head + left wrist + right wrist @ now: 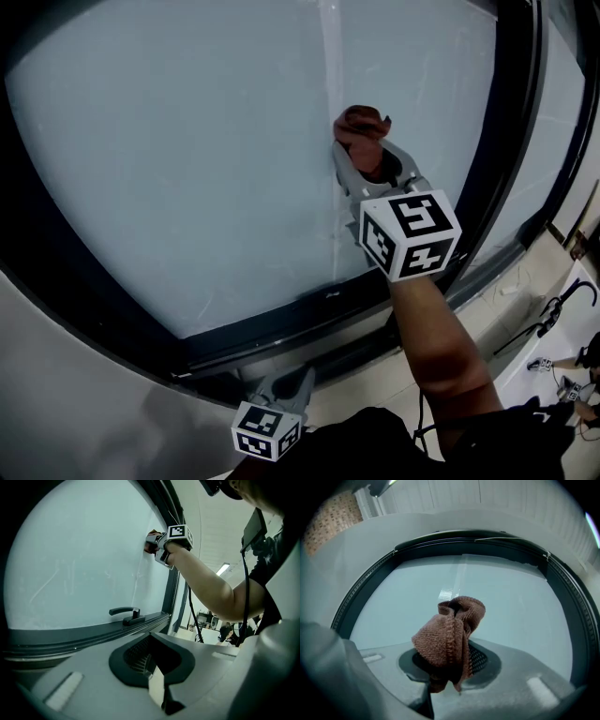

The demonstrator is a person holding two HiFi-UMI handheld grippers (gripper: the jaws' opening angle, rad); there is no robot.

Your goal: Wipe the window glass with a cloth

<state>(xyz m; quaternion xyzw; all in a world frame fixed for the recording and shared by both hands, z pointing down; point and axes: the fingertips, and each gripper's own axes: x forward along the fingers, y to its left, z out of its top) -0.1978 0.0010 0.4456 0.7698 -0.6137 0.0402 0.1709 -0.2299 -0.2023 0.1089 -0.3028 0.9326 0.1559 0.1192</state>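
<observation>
Window glass (187, 169) is filling the background. Right tongs (367, 155) are clamping the cloth (361, 124) and pressing it to the pane near the right frame (506, 141). Left tongs (157, 688) are hanging low, closed and empty. Step: wiping. Next is probably sweeping left with firm contact.

Crumpled brown cloth (449, 637) against the pale, frosted window glass (187, 169), right of its middle.
</observation>
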